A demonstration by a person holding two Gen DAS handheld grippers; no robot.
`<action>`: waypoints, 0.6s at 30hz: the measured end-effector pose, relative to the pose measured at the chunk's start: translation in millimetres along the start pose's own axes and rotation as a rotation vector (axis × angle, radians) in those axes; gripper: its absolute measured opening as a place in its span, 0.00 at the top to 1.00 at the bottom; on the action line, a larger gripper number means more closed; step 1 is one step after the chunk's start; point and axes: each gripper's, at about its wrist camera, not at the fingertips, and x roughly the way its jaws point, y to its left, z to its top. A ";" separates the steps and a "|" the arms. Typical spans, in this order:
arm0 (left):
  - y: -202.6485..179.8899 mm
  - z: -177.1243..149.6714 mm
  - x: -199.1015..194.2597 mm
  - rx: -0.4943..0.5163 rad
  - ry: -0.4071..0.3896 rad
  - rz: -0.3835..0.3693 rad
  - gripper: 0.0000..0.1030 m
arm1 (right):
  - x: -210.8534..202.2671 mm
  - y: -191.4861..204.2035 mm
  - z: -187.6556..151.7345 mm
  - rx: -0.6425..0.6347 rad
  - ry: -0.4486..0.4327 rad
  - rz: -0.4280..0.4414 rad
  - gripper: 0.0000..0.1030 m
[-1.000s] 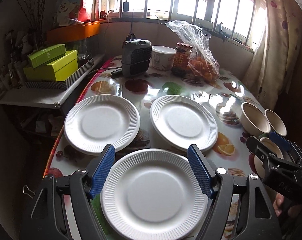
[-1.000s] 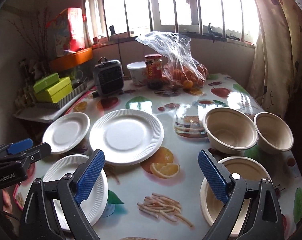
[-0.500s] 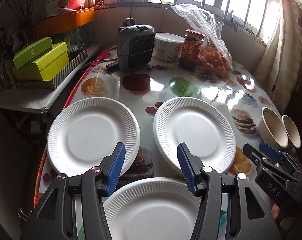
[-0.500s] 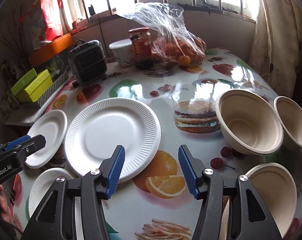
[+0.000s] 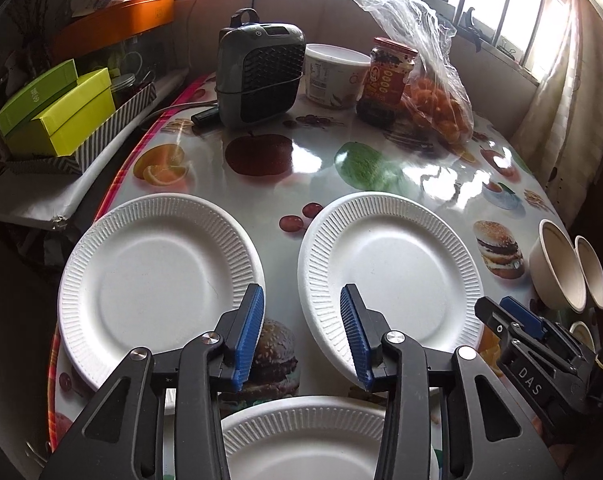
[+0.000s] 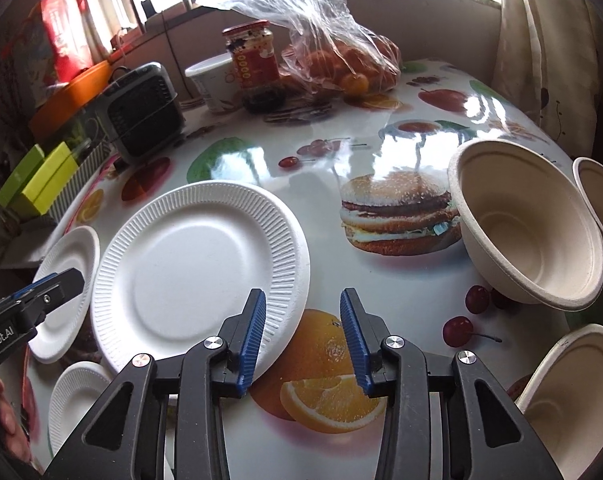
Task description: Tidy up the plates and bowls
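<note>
Showing an unstarted sort: three white ribbed paper plates point(image 5: 157, 276) lie separately along the counter's point(image 5: 301, 168) left edge, three beige pulp bowls point(image 6: 529, 232) unstacked at its right edge. Left gripper point(image 5: 301, 336) and right gripper point(image 6: 303, 340) carry nothing, jaws closing.

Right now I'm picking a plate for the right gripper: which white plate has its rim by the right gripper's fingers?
The middle plate: its near rim lies under the right gripper's left blue pad. The other two plates sit farther left, by the left gripper.
</note>
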 end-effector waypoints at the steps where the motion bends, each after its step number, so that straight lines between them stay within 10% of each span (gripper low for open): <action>1: 0.5 0.8 3.5 0.001 0.010 0.005 0.60 | 1.9 -0.4 -0.6 0.004 0.005 0.003 0.63; 18: -4.1 1.1 22.8 -0.011 0.058 -0.030 0.65 | 9.5 -1.5 1.8 0.029 0.005 0.034 0.63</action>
